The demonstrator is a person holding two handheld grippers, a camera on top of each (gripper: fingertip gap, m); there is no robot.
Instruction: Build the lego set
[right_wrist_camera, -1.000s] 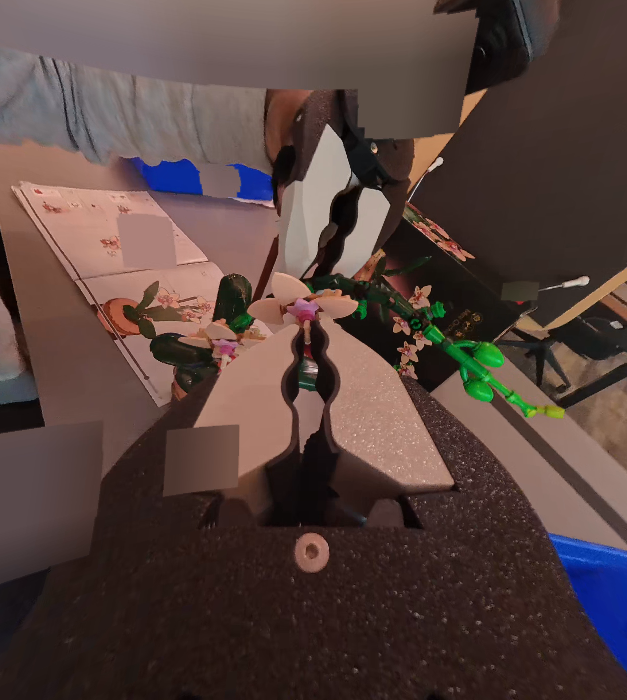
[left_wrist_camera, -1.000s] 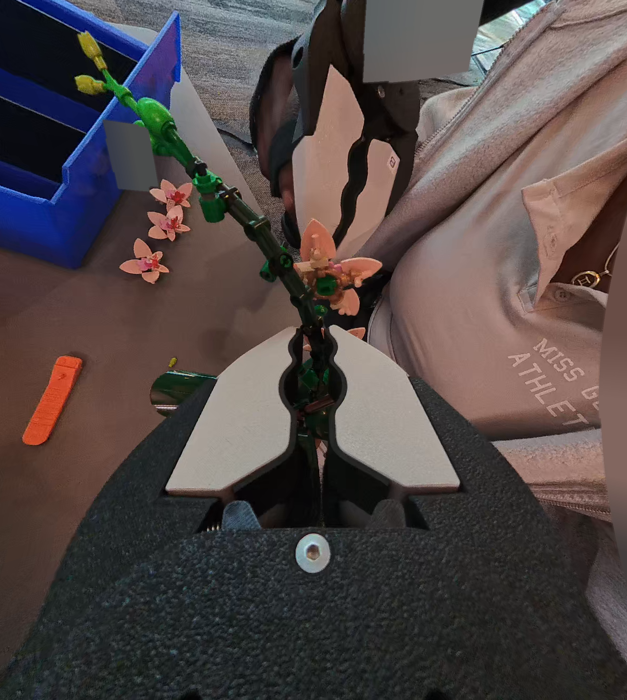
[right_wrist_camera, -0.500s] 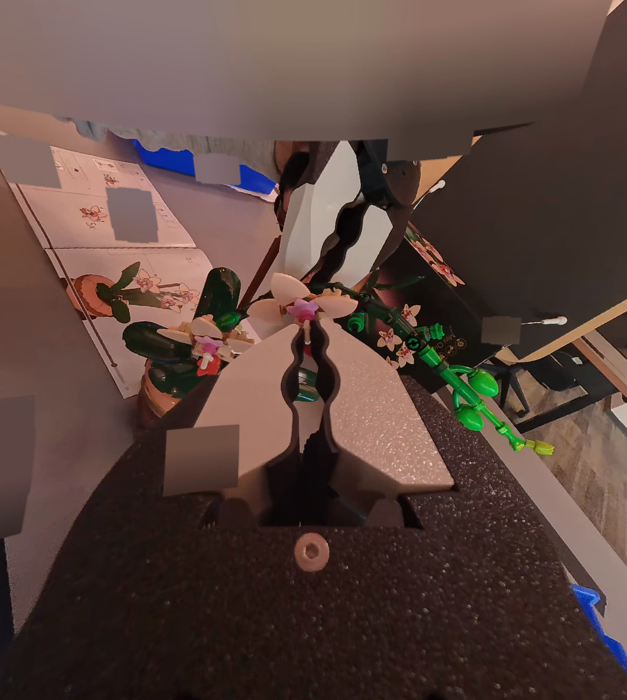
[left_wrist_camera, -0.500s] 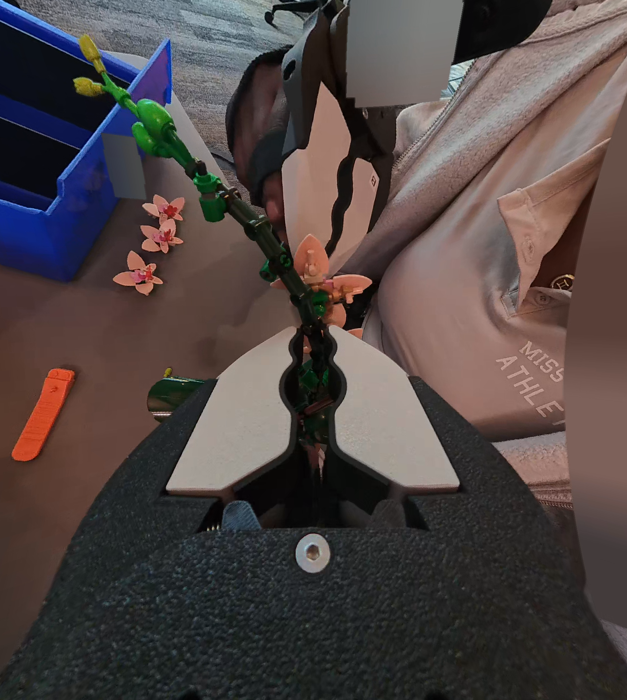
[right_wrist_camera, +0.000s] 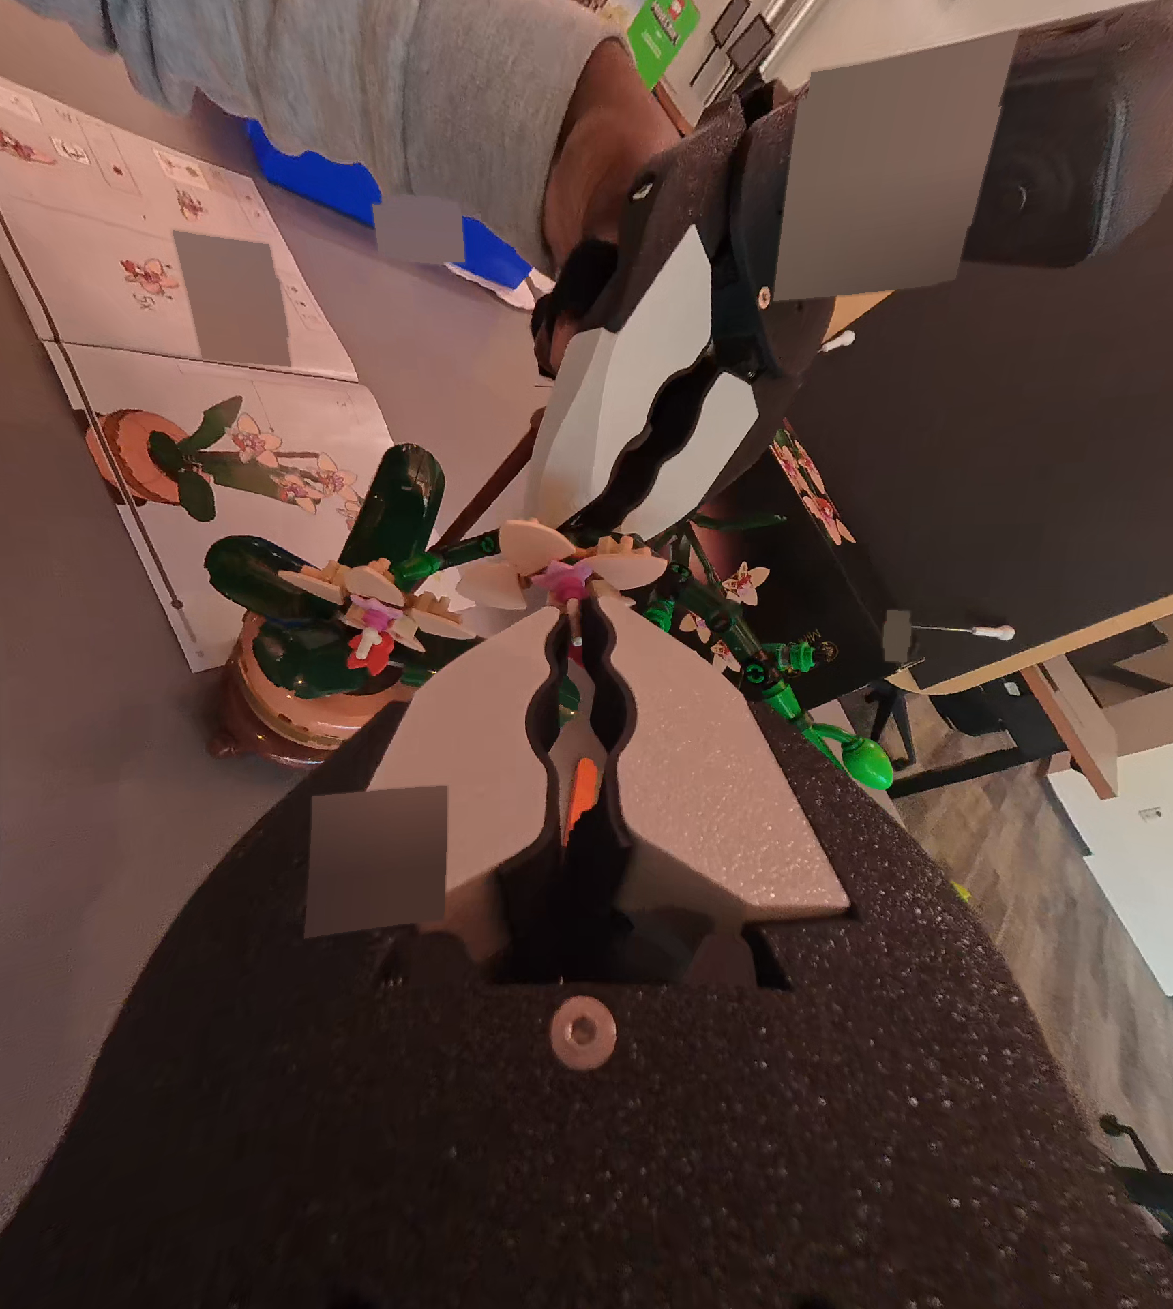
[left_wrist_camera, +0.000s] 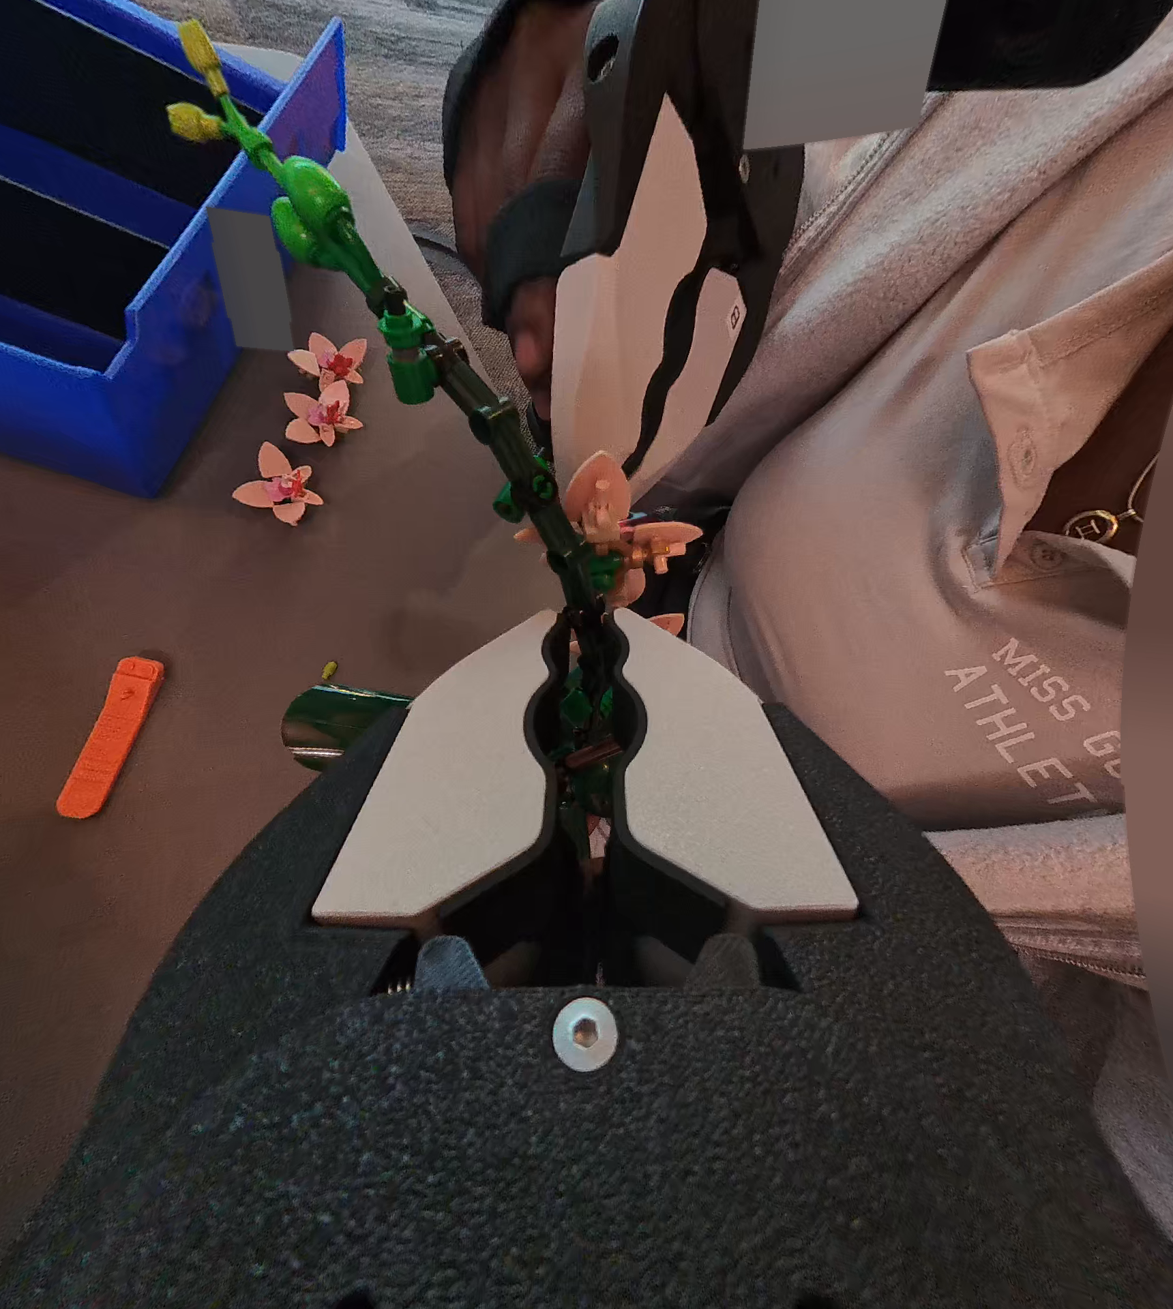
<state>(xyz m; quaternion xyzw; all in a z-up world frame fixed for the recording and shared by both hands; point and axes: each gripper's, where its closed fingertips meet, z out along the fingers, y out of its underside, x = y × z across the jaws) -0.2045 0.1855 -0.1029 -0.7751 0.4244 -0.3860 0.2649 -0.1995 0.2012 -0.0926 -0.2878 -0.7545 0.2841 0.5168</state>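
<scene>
Left wrist view: tool (left_wrist_camera: 584,627) grips stem (left_wrist_camera: 477,418) (shirt lettered).

The right tongs (right_wrist_camera: 580,627) are closed on the small stalk under a cream orchid flower (right_wrist_camera: 555,563) with a purple centre, pressed against the dark green stem (right_wrist_camera: 711,609). The left tongs (right_wrist_camera: 633,489) reach in from the far side, their tips right at the same flower; whether they grip the stem cannot be told. The stem runs out past the table (right_wrist_camera: 109,800) edge, ending in bright green buds (right_wrist_camera: 867,761). Beside the flower stands the brown pot (right_wrist_camera: 286,715) with dark leaves and another cream flower (right_wrist_camera: 378,602), touching the open instruction booklet (right_wrist_camera: 165,297). An orange piece (right_wrist_camera: 580,793) shows between the right tongs.
</scene>
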